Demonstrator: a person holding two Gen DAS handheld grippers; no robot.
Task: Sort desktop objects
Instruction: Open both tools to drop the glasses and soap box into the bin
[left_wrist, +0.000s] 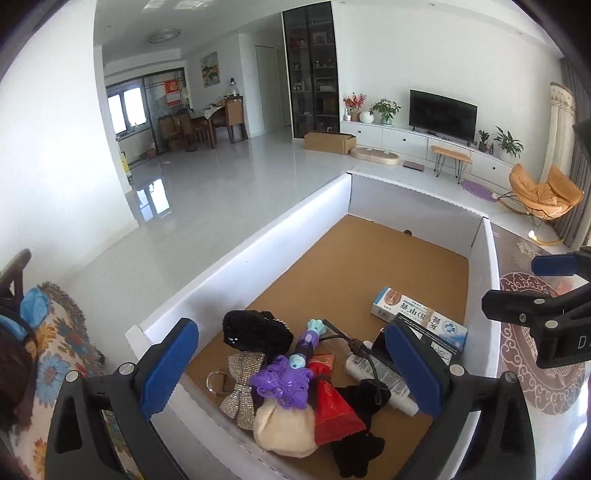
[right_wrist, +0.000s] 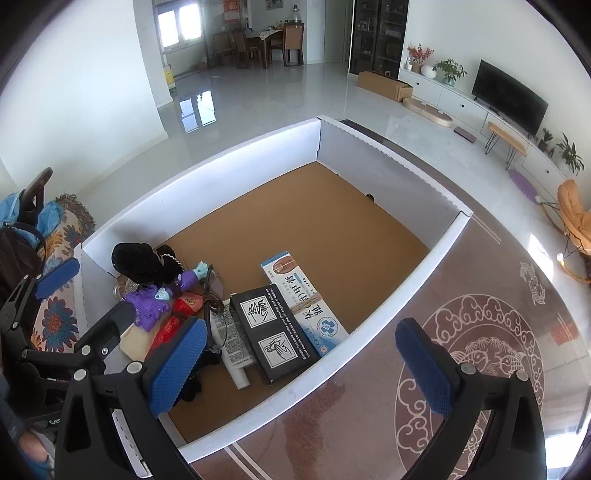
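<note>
Big white-walled box (right_wrist: 369, 295) w/ brown cardboard floor sits on a dark patterned surface (right_wrist: 480, 295); all the clutter is piled in its near-left corner, rest of the floor bare. Left tongs (left_wrist: 291, 369) spread wide open, holding nothing, hovering over the pile: purple toy (left_wrist: 288, 380) lying across a cream pouch (left_wrist: 280, 428), red packet (left_wrist: 332, 410) just beside it, glittery bow (left_wrist: 242, 384) to the left, black fuzzy item (left_wrist: 255, 328) behind, near the box's left wall. Right tongs (right_wrist: 306, 365) also wide open & empty, above the box's near wall; left blue pad over the pile's edge, right pad out over the surface. In right wrist view: black box (right_wrist: 273, 332) w/ white hand pictograms lies flat, touching a blue-white carton (right_wrist: 306, 299) on one side & a white tube (right_wrist: 232, 343) on the other. Black cable (left_wrist: 354, 347) runs across the tube. Small dark speck by the far wall, too small to tell what.
</note>
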